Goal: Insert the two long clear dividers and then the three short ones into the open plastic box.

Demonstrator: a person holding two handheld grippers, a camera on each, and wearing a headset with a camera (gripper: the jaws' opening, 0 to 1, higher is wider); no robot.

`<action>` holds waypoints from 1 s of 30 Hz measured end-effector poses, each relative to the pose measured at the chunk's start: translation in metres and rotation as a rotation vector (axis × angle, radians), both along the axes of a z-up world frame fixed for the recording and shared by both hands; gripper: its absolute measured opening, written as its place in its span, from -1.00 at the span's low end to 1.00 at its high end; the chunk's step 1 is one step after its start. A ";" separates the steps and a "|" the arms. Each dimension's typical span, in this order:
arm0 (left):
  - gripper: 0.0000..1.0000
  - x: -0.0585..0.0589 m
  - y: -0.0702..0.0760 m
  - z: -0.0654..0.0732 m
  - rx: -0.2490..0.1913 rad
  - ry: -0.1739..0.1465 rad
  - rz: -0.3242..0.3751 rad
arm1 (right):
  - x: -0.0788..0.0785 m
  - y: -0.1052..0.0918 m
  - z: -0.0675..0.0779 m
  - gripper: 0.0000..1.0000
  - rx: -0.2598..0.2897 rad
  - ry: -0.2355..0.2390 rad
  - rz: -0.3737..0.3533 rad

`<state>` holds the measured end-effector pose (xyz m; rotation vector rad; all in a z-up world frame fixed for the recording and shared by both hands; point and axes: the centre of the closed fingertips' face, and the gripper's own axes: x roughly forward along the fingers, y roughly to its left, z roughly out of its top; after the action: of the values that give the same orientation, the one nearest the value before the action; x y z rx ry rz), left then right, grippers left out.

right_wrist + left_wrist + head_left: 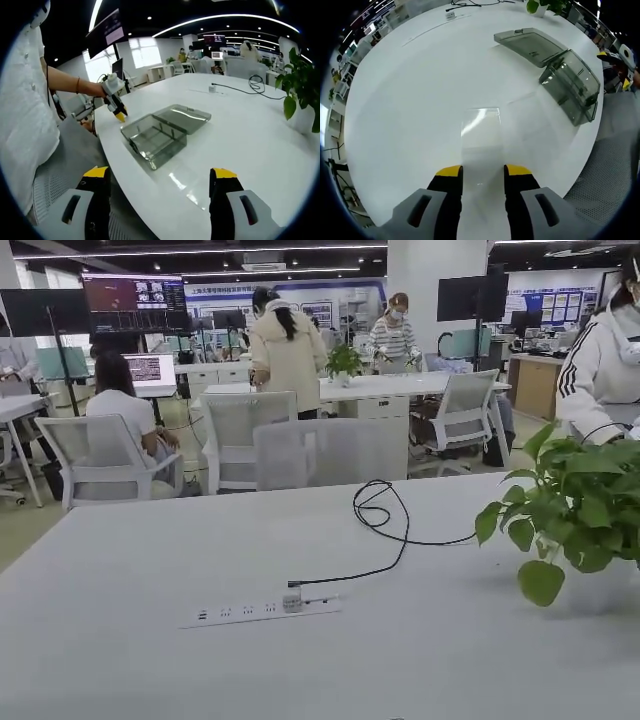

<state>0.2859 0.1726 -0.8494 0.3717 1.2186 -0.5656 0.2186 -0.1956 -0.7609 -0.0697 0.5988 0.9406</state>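
Note:
The smoky clear plastic box (570,85) lies open near the table edge, its lid (530,45) flat on the table behind it. A clear divider sheet (480,122) lies flat on the white table just ahead of my left gripper (483,172), which is open above the table. In the right gripper view the box (155,137) and lid (182,117) sit ahead of my right gripper (160,174), which is wide open and holds nothing. The left gripper (115,102) shows there in the person's hand, beyond the box.
A potted plant (575,505) stands at the table's right side. A white power strip (262,612) with a black cable (385,530) lies mid-table. Chairs and people at other desks are beyond the far edge. The near table edge (130,175) runs by the person's lap.

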 end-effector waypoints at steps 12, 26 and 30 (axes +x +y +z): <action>-0.40 -0.006 -0.002 0.003 -0.074 -0.005 0.057 | -0.002 0.001 -0.001 0.63 -0.009 0.003 0.007; -0.40 -0.001 -0.020 0.042 -0.306 -0.094 0.238 | 0.008 0.014 0.019 0.53 0.021 0.000 0.005; -0.40 0.000 -0.032 0.060 -0.384 -0.131 0.265 | 0.015 0.025 0.034 0.50 0.055 -0.022 0.004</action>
<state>0.2860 0.1403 -0.7891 -0.0766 0.9870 -0.5219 0.2339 -0.1708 -0.7267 -0.0319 0.5519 0.9590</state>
